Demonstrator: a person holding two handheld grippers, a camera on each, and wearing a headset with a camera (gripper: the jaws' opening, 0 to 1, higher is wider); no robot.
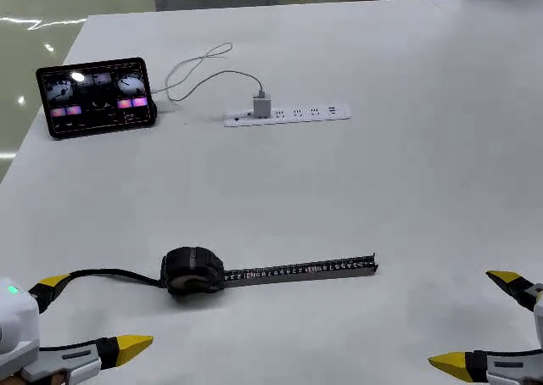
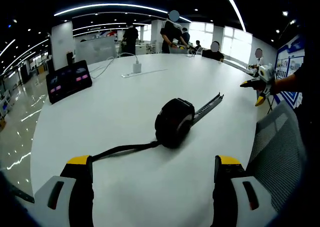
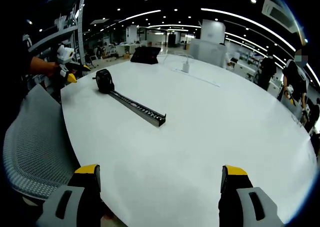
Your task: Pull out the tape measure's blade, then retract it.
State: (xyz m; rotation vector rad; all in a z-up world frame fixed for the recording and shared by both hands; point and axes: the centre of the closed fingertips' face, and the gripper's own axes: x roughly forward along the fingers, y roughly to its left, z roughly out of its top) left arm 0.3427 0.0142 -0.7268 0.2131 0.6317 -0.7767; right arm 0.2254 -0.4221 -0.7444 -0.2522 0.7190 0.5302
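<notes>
On the worktop, between the claws, lies the tape measure — blade partly out. Both the left claw and the right claw gape, empty. Its body is probably rigid and weighty, so pinch the flanks — the thin, springy blade is best taken by its end.

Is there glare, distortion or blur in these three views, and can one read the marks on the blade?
Head view: sharp, even light, glare on the floor; the blade marks are too small to read. Left gripper view: fisheye curves the table edge; the tape measure is sharp. Right gripper view: ceiling lights bend into arcs.
</notes>
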